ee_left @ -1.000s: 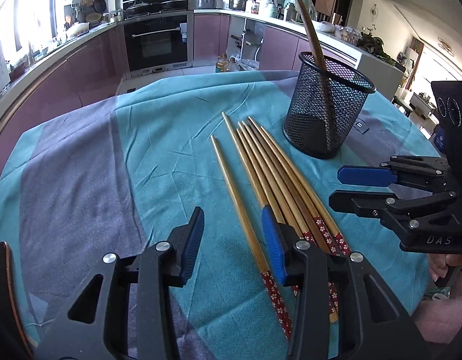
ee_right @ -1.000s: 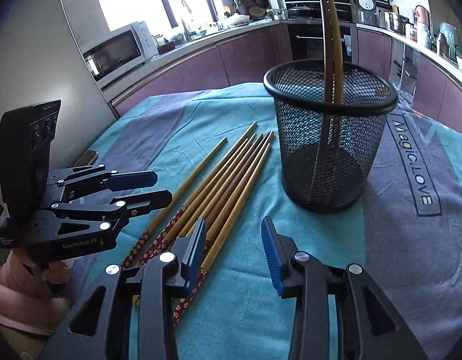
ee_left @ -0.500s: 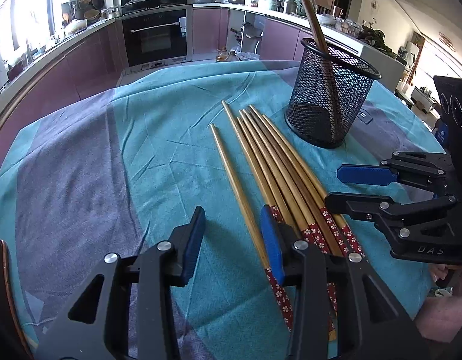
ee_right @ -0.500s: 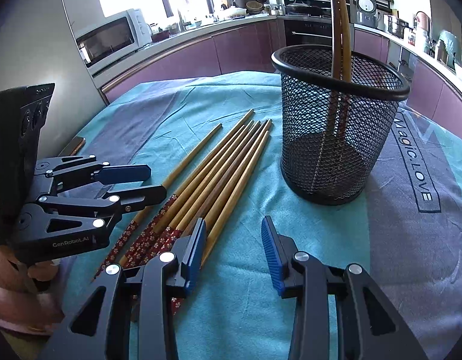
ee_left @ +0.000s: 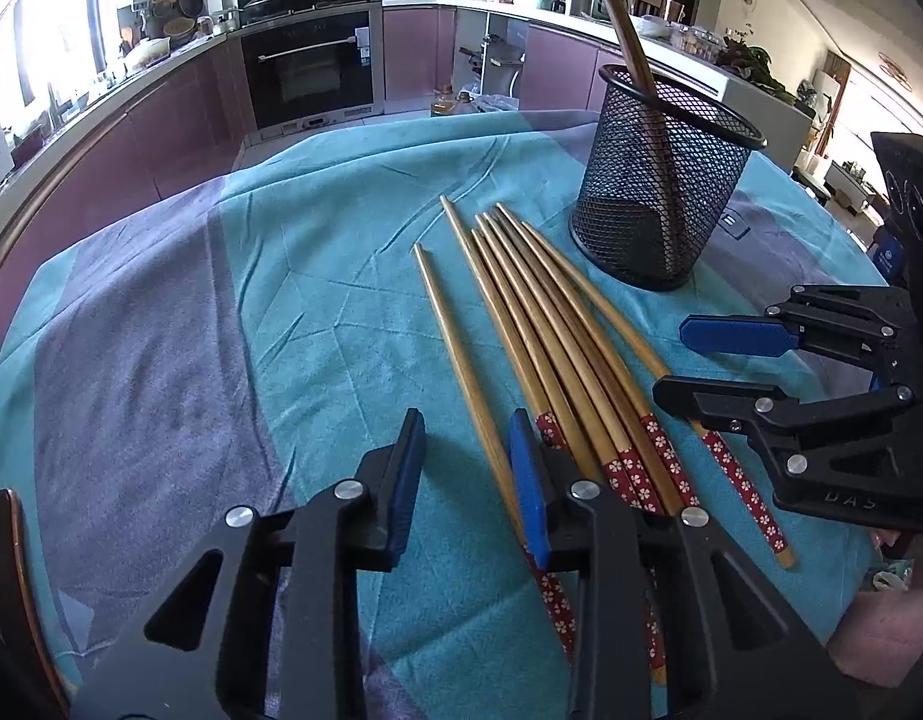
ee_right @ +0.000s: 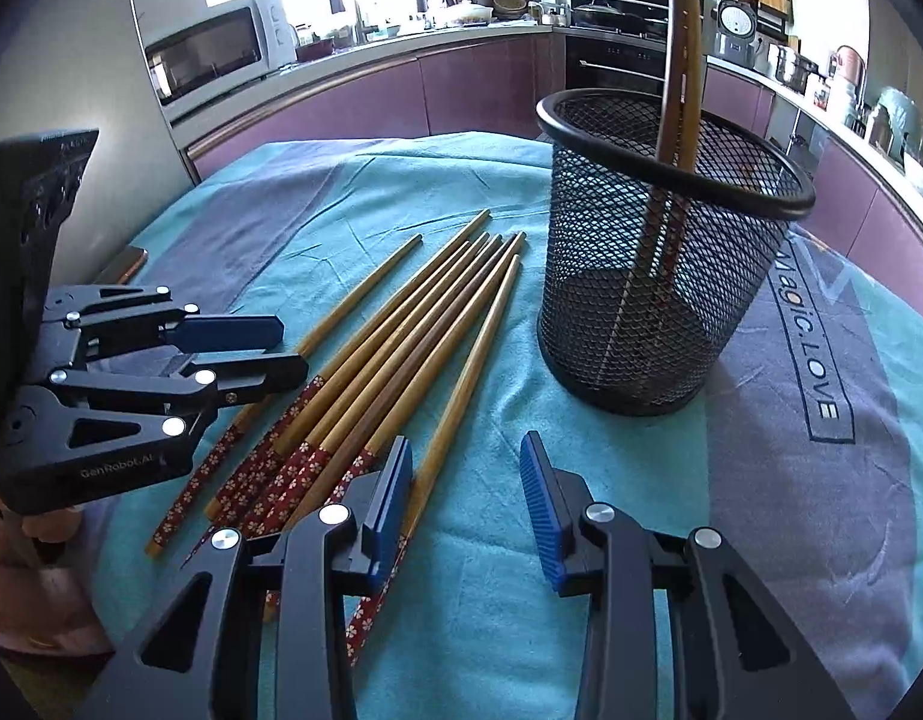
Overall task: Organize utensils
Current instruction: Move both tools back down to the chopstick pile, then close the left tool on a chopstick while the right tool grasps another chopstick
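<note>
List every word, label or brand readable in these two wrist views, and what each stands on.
"Magic LOVE": printed on the grey band of the teal tablecloth.
"GenRobot.AI": on the black two-finger left gripper.
"DAS": on the black two-finger right gripper.
The small tag behind the black mesh holder, the oven sticker and the appliance panels are too small to read.

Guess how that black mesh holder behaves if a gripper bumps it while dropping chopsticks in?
The mesh holder is tall, open wire, so probably light and apt to slide on the cloth. Only two chopsticks stand inside, leaning on the rim, so little ballast: a knock near the rim may tip it.
</note>
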A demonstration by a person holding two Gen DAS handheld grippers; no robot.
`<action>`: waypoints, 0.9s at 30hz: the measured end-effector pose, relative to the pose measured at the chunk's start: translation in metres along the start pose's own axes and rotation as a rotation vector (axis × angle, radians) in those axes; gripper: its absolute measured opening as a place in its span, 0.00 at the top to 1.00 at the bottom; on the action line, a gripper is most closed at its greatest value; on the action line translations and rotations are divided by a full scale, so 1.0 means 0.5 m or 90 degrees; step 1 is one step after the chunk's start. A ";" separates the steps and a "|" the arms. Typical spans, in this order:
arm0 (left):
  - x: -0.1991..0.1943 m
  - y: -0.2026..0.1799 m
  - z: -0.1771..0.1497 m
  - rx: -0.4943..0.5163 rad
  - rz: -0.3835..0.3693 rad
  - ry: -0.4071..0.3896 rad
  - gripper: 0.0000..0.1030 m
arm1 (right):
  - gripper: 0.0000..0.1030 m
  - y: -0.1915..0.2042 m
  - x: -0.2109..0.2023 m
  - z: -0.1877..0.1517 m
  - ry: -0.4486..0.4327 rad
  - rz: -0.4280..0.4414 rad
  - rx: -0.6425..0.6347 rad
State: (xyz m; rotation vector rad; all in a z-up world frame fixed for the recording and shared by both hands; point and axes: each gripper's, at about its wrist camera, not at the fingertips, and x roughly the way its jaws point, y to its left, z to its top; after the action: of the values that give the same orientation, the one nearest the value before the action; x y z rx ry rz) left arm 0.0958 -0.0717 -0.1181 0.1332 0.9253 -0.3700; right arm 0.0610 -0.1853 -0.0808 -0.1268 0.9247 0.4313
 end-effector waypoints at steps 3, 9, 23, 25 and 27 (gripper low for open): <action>0.005 0.001 0.006 -0.001 0.000 0.000 0.71 | 0.66 -0.001 0.004 0.004 -0.001 -0.003 0.001; 0.019 0.003 0.024 -0.004 0.004 0.002 0.74 | 0.77 -0.004 0.020 0.023 -0.011 -0.007 0.013; 0.021 0.021 0.035 -0.056 -0.015 -0.005 0.93 | 0.94 -0.040 0.005 0.019 -0.023 0.033 0.073; 0.014 0.023 0.032 -0.057 -0.017 -0.010 0.93 | 0.94 -0.043 -0.002 0.019 -0.028 0.040 0.076; 0.004 0.025 0.033 -0.059 -0.023 -0.016 0.93 | 0.94 -0.045 -0.011 0.018 -0.032 0.049 0.079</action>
State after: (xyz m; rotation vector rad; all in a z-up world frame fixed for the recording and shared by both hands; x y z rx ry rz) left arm 0.1139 -0.0651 -0.1104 0.0275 0.9191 -0.3607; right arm 0.0741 -0.2049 -0.0730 0.0321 0.9059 0.4454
